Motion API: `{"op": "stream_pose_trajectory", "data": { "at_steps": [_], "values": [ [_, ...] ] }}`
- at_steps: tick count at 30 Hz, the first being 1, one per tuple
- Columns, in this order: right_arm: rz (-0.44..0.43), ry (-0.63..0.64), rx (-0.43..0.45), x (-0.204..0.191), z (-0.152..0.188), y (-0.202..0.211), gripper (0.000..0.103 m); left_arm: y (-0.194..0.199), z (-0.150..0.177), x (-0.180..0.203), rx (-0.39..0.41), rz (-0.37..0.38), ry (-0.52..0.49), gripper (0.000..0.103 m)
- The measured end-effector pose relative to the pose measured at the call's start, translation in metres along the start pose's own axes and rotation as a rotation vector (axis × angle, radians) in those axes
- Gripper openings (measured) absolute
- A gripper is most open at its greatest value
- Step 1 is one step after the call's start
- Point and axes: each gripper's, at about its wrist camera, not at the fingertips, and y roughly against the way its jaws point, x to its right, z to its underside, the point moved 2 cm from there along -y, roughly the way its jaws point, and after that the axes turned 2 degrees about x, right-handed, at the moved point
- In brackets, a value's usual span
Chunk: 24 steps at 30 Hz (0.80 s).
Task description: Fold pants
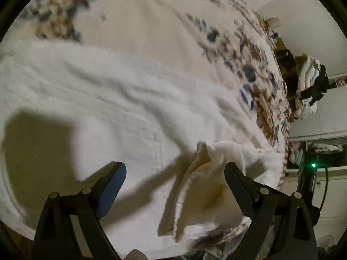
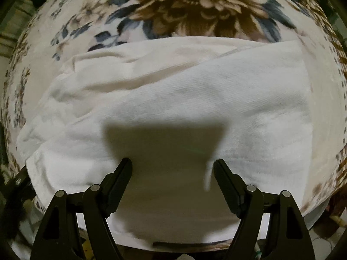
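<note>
a: starting on the left — what are the left tongs (image 1: 175, 169) doing?

b: they are hanging wide open over the pants (image 1: 104, 99), gripping nothing. a raised flap (image 1: 203, 173) of the white cloth is standing up between the two fingers, nearer the right-hand one. i cannot tell if it is touching that finger.

a: and where are the pants lying?

b: they are spreading across a blanket (image 1: 151, 26) with brown and blue flowers. in the left wrist view the white cloth is filling the lower and left part, wrinkled, with a stitched seam curving near the middle. the tongs are casting a dark shadow on the cloth to the left.

a: anything off to the side there?

b: past the blanket's right edge a pile of clothes (image 1: 310, 86) is sitting, and lower down a small green light (image 1: 313, 165) is glowing on a dark device.

a: now the right tongs (image 2: 172, 162)?

b: also spread wide apart, holding nothing. the fingers are hovering over the pants (image 2: 184, 91), and their shadow is falling on the cloth right ahead of them.

a: how is the cloth lying in that view?

b: one white layer is lying over a creamier layer beneath, which is showing along the far and left edges. the blanket (image 2: 195, 10) is showing beyond it, with a large brown flower at the top.
</note>
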Motion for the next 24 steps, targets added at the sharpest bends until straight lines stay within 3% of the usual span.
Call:
{"op": "stream_pose_trajectory", "data": {
  "at_steps": [3, 5, 9, 12, 14, 16, 18, 24],
  "values": [
    [-0.008, -0.032, 0.015, -0.004, -0.008, 0.003, 0.082, 0.027, -0.008, 0.002, 0.070, -0.090, -0.024, 0.093],
    [-0.032, -0.043, 0.018, -0.008, -0.013, 0.007, 0.082, 0.049, -0.011, -0.008, 0.127, -0.109, 0.018, 0.093],
    [-0.168, -0.040, 0.040, -0.025, -0.015, 0.027, 0.082, 0.093, 0.004, -0.058, 0.229, -0.156, 0.194, 0.093],
    [-0.275, 0.057, 0.048, -0.062, -0.003, 0.036, 0.081, 0.111, 0.031, -0.104, 0.269, -0.241, 0.318, 0.092],
    [-0.294, 0.128, 0.012, -0.083, 0.012, 0.028, 0.078, 0.114, 0.050, -0.135, 0.266, -0.282, 0.408, 0.092],
    [-0.278, 0.235, -0.083, -0.112, 0.024, 0.001, 0.074, 0.110, 0.066, -0.160, 0.253, -0.271, 0.491, 0.092],
    [-0.209, 0.270, -0.124, -0.124, 0.029, -0.015, 0.073, 0.105, 0.080, -0.182, 0.257, -0.239, 0.576, 0.092],
    [-0.290, 0.160, -0.036, -0.104, 0.023, 0.016, 0.073, 0.100, 0.093, -0.203, 0.380, -0.049, 0.719, 0.092]
  ]
}}
